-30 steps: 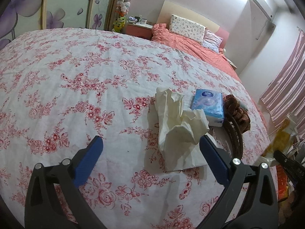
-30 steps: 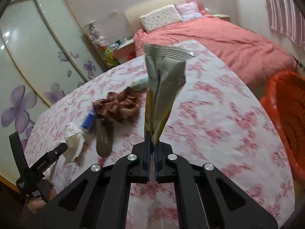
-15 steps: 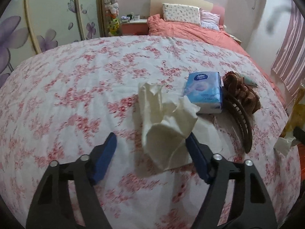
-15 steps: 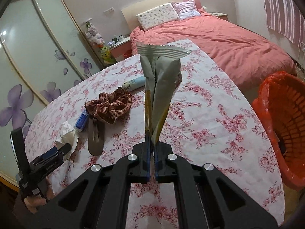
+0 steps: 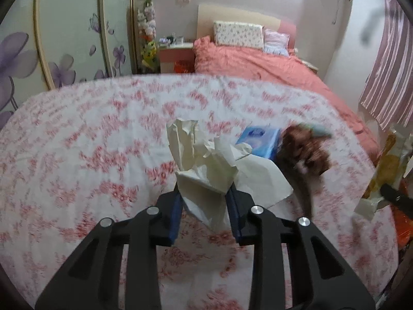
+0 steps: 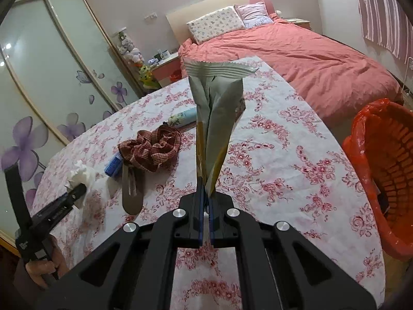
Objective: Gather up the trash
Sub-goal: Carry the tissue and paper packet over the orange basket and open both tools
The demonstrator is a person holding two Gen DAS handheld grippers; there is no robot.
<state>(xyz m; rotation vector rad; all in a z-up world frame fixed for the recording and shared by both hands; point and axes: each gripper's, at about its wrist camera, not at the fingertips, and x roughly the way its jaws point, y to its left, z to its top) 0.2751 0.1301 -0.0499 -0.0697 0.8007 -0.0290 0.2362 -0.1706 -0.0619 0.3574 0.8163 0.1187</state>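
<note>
The left hand-held gripper (image 5: 204, 201) is closing its jaws on a crumpled white tissue (image 5: 204, 165), and the blue pads already press its lower part. The tissue stands roughly upright above the floral tabletop (image 5: 90, 155), long axis running away from the fingers. The right hand-held gripper (image 6: 205, 201) is clamped on an empty snack wrapper (image 6: 219, 118), which points straight up, crimped end on top. No writing is legible on it or on the blue tissue pack (image 5: 258, 142). A red-lined basket (image 6: 387, 168) sits beside the tabletop.

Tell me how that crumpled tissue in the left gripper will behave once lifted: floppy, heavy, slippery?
Probably floppy: the crumpled tissue droops in loose folds between the closing left gripper pads. Likely very light, being thin paper. It may slip or tear, since only a bunched part sits between them.
</note>
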